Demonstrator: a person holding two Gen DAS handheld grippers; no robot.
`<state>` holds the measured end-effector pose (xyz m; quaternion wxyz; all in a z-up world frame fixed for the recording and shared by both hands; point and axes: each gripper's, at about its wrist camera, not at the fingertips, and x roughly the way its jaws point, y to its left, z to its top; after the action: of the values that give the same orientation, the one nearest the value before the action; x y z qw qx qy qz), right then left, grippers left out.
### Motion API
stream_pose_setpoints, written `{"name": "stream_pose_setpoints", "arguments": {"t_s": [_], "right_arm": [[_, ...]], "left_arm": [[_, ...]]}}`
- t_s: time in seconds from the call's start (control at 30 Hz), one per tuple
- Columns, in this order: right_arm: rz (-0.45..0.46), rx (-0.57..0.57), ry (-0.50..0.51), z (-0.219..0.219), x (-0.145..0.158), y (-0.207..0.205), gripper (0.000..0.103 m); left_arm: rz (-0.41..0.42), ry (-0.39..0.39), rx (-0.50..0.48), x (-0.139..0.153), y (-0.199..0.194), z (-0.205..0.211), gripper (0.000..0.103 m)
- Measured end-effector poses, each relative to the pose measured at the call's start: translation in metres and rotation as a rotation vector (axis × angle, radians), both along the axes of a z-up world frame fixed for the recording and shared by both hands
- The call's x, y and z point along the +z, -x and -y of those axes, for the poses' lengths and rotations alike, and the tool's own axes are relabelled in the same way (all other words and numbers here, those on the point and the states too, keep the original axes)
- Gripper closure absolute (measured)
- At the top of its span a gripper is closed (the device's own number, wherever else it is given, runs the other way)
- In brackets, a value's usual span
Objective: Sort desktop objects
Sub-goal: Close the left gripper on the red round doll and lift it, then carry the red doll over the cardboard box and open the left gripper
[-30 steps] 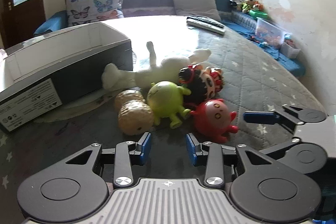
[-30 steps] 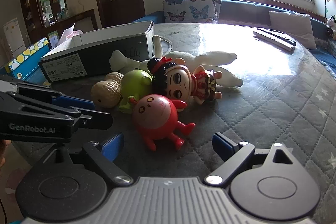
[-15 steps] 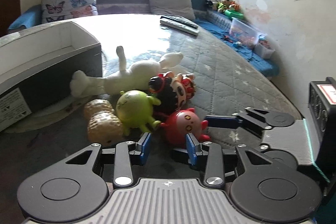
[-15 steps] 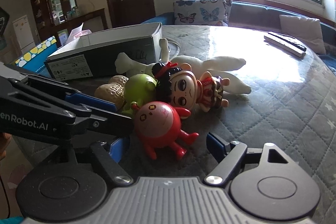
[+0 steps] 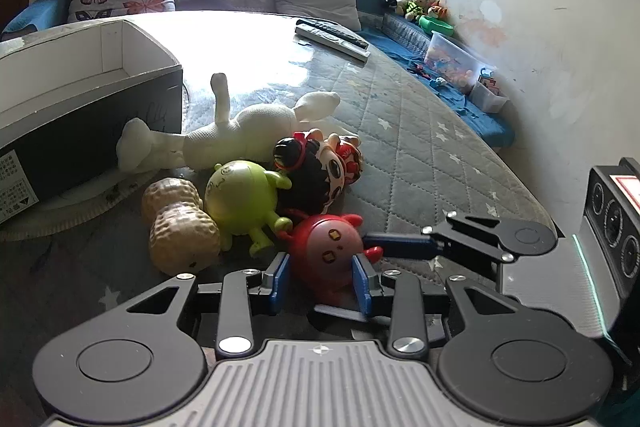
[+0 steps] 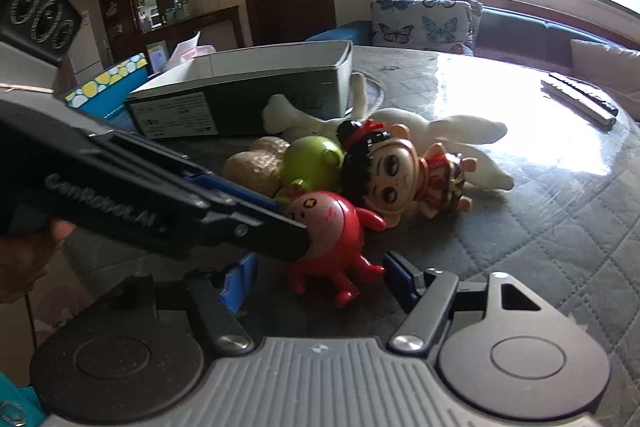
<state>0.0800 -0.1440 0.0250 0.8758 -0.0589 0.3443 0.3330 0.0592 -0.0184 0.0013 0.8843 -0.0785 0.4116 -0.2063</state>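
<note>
The left gripper (image 5: pixel 320 277) is being found much nearer the toy pile than in the frames a second back: the red round toy (image 5: pixel 326 253), then well ahead of the blue pads, is now being bracketed between them. The pads are being seen right at its sides, seemingly touching; whether squeeze is being applied cannot be told, so the grasp is being judged as closing, not secured. The toy is being seen still resting on the quilted table cover (image 5: pixel 420 163), at the near edge of the pile.

The right gripper (image 6: pixel 318 281) is also being brought in closer, jaws spread wide and holding nothing, with the same red toy lying just ahead of its gap. Both tools are being aimed at one object; a clash of fingers is being judged the main risk.

Meaning for the task: the first pick is likely being started, with the open cardboard box (image 5: pixel 92 75) the probable destination.

Surroundings being noted: green round toy (image 5: pixel 240 199) and black-haired doll (image 5: pixel 320 171) touching or pressing against the red one; peanut toy (image 5: pixel 180 227) just beside the green; white plush (image 5: pixel 240 131) behind, against the box. Neighbours are likely to be dragged on lifting. Remote controls (image 5: pixel 332 37) are lying well apart.
</note>
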Motion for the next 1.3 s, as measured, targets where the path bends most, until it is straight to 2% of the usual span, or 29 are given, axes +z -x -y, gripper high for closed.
{"name": "stream_pose_setpoints", "arguments": {"t_s": [0.27,0.37,0.43,0.53,0.77,0.97,1.3], "right_arm": [[-0.014,-0.015,-0.02,-0.003,-0.002,-0.01,0.037],[-0.016,-0.029,-0.026,-0.005,-0.005,-0.014,0.042],[-0.021,-0.039,-0.033,-0.003,-0.005,-0.014,0.05],[-0.026,-0.047,-0.038,0.001,-0.004,-0.013,0.051],[0.015,-0.037,-0.035,0.0,0.014,-0.001,0.052],[0.073,0.009,-0.054,-0.017,0.04,-0.014,0.054],[0.139,0.078,-0.053,-0.072,0.07,-0.07,0.057]], "left_arm": [[-0.013,0.031,0.0,-0.002,-0.007,-0.003,0.066],[-0.017,0.044,-0.004,-0.003,-0.009,-0.005,0.066],[-0.021,0.053,-0.005,-0.003,-0.01,-0.007,0.066],[-0.019,0.064,-0.016,-0.003,-0.007,-0.008,0.067],[0.038,0.079,-0.028,0.015,0.007,-0.012,0.067],[0.118,0.077,0.02,0.041,0.004,-0.031,0.068],[0.179,0.082,0.143,0.069,-0.042,-0.079,0.071]]}}
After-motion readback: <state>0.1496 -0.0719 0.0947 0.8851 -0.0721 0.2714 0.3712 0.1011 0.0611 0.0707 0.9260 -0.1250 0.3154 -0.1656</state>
